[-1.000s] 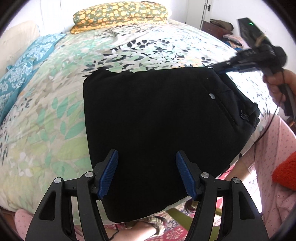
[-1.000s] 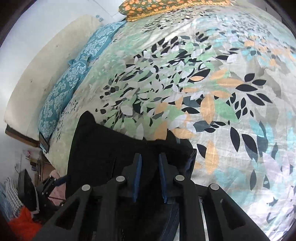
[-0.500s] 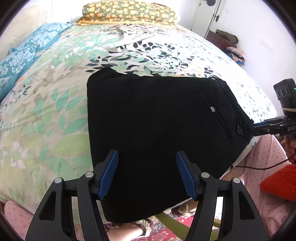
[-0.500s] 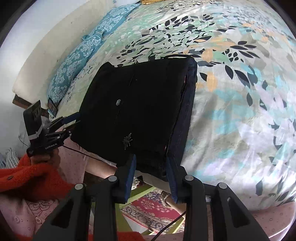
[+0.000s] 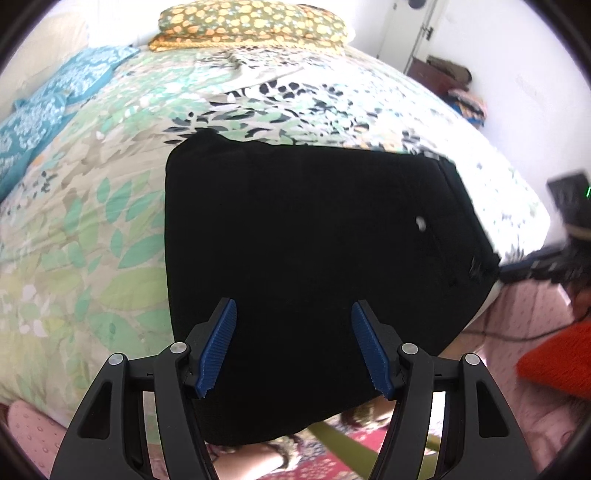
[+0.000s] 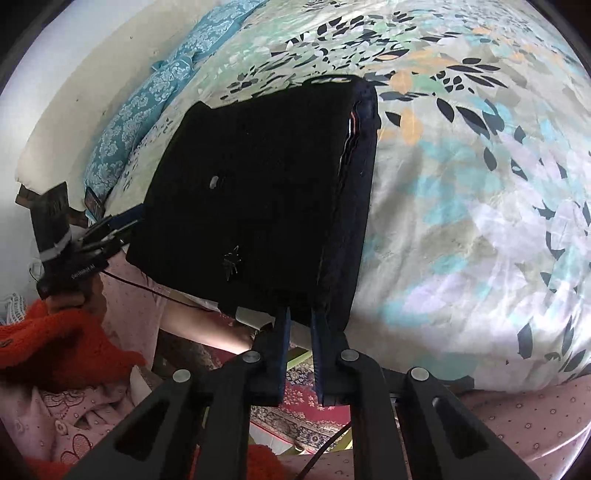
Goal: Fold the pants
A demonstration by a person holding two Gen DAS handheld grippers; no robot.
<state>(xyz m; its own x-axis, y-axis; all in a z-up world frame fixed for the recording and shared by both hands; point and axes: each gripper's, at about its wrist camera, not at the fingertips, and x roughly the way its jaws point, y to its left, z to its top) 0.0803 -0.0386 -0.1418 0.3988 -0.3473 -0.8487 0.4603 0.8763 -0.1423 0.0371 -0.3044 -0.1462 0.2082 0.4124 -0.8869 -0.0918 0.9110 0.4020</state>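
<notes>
The left gripper is hovering with fingers spread wide above the near edge of one folded black pants, which are lying on the bed by its edge. The right gripper is showing a narrow gap, gripping nothing. Farther back, two teal pillows and one orange-patterned pillow are resting.

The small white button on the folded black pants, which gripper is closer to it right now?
Probably the right gripper, just off the pants' near edge on the button's side. The left gripper hangs at the opposite end.
</notes>
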